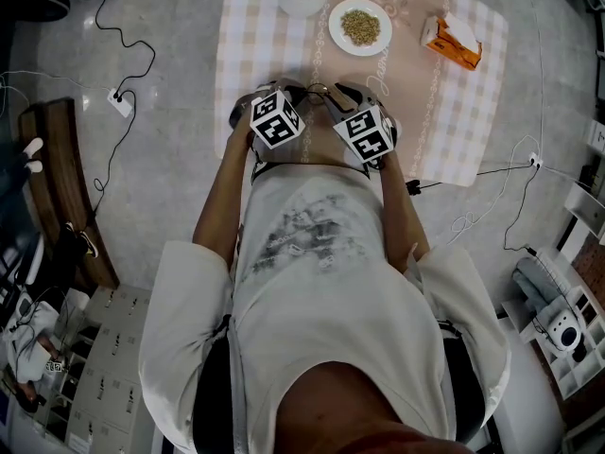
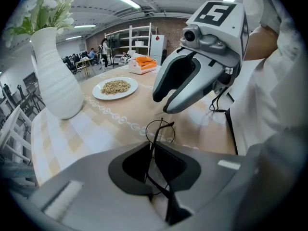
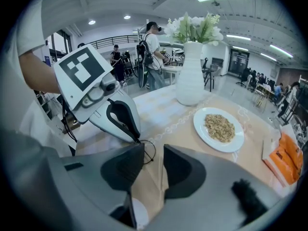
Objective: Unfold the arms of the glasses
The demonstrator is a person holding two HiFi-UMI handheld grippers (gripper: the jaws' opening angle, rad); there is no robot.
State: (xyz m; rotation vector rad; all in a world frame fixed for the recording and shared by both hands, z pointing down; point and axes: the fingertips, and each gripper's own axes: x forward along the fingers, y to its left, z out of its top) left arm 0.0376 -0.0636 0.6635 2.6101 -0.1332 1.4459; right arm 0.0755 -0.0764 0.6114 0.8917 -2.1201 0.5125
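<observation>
My left gripper (image 2: 153, 144) has its jaws pressed together on the glasses (image 2: 165, 125). The thin black wire frame runs up between the pads, and one round lens rim stands clear just beyond the tips, lifted above the checked tablecloth (image 2: 96, 129). My right gripper (image 3: 154, 145) has its jaws apart with only cloth showing in the gap. From that side the lens rim hangs just off my left-hand pad, near it, but I cannot tell if they touch.

The two grippers face each other close together over the near edge of the table. As I judge it, the frame is secured and the unfolding itself is still to do; a dark bar across the top of the rim may be a folded arm, though the wire is too fine to be sure.

The next move calls for bringing the open right jaws onto that arm, closing lightly, and swinging it outward about its hinge while the left holds steady. Wire this thin could bend or slip if pinched hard.

Farther off stand a white vase (image 2: 53, 76) of flowers, a plate of grain (image 2: 115, 87), and, far right, an orange carton (image 1: 452, 41).
</observation>
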